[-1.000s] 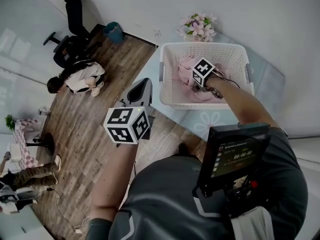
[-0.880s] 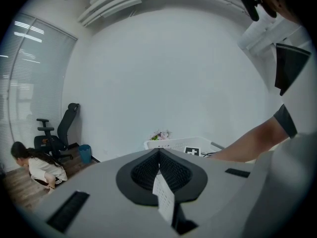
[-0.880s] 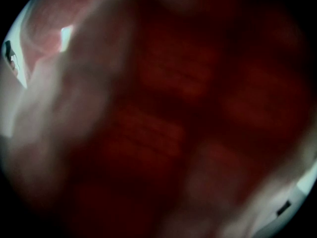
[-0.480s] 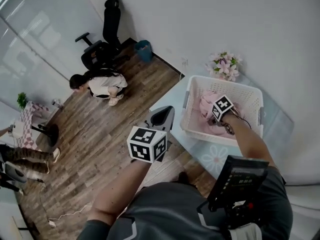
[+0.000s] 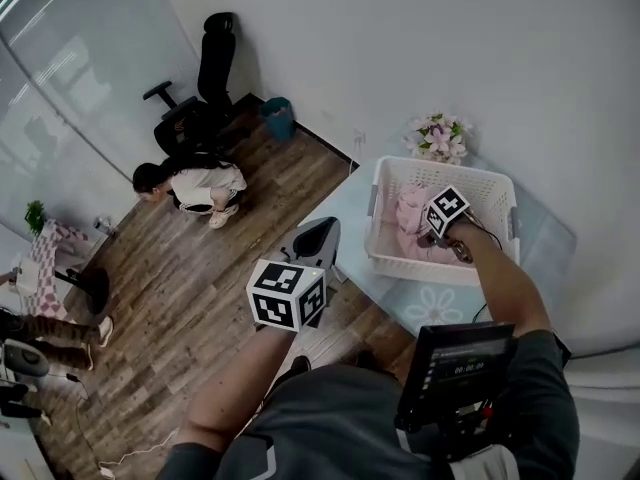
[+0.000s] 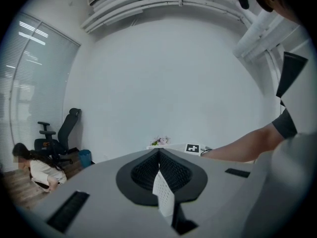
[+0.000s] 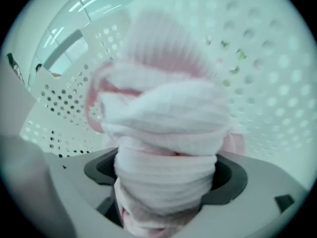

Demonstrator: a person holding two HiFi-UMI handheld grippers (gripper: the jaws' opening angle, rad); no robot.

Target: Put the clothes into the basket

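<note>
A white perforated basket (image 5: 432, 269) stands on a pale table with pink clothes (image 5: 408, 215) inside it. My right gripper (image 5: 428, 236) reaches down into the basket. In the right gripper view a bundled pink-and-white garment (image 7: 163, 113) fills the gap between the jaws, which are opening and stand wide, and the basket's wall (image 7: 257, 58) rises behind. My left gripper (image 5: 320, 233) hovers over the floor, left of the table, shut and empty. Seen in the left gripper view, the left gripper (image 6: 158, 155) has its pads closed together, and a small white strip sticks out at the seam.
Pink flowers (image 5: 438, 136) stand behind the basket. The table's front edge (image 5: 420, 306) lies near me. On the wooden floor are an office chair (image 5: 205, 98), a blue bin (image 5: 278, 118) and a crouching person (image 5: 190, 183). A screen (image 5: 465, 368) hangs at my chest.
The head view has swung, so the basket now sits further right. My right gripper stays in the basket on the pink clothes. The left gripper keeps its place in front of me.
</note>
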